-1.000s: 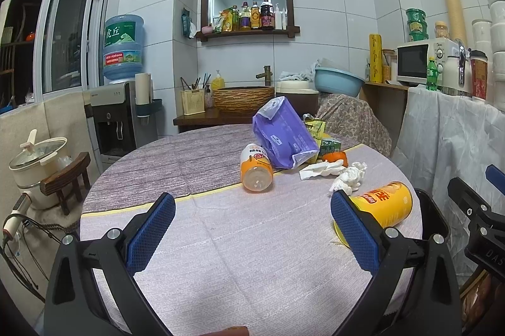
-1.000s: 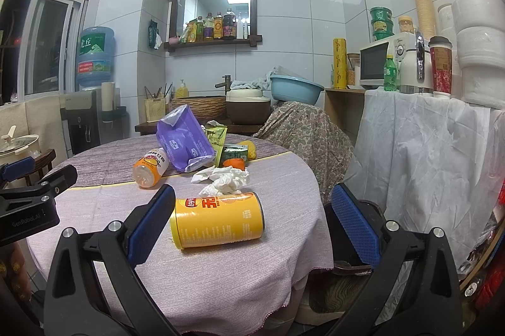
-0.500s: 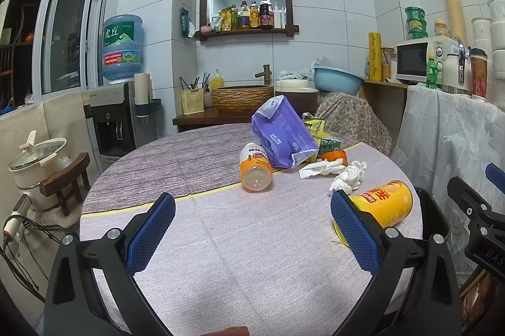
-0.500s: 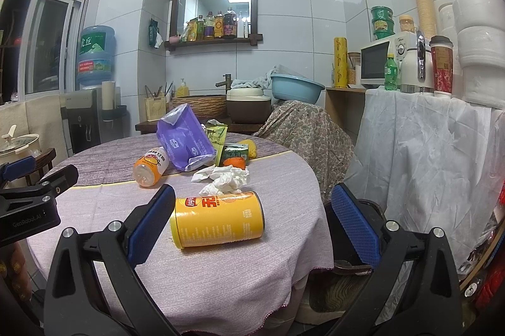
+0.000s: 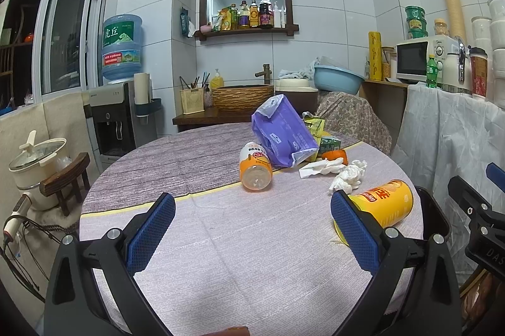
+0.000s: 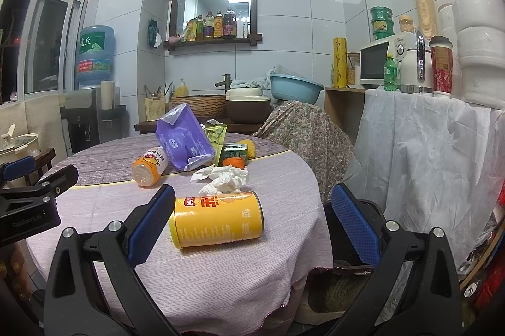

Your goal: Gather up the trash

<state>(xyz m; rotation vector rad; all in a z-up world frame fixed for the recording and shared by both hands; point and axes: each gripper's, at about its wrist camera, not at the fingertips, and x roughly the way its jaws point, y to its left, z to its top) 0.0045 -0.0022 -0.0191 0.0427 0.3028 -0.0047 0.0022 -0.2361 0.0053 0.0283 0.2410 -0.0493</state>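
Trash lies on a round table with a purple cloth (image 5: pixel 252 241). A yellow chip can (image 6: pixel 217 219) lies on its side near the table's right edge, also the chip can (image 5: pixel 383 203). Crumpled white tissues (image 6: pixel 225 179), an orange drink bottle (image 5: pixel 255 170) on its side, a purple plastic pack (image 5: pixel 281 131), a green carton (image 6: pixel 233 152) and green wrappers sit behind it. My left gripper (image 5: pixel 252 228) hovers open over the near table. My right gripper (image 6: pixel 252 219) is open, just in front of the chip can. Nothing is held.
A dark bin (image 6: pixel 350 266) stands on the floor beside the table's right edge. A white-draped counter (image 6: pixel 426 153) with microwave and bottles is at right. A water dispenser (image 5: pixel 121 112), a small stool (image 5: pixel 68 178) and a pot are at left.
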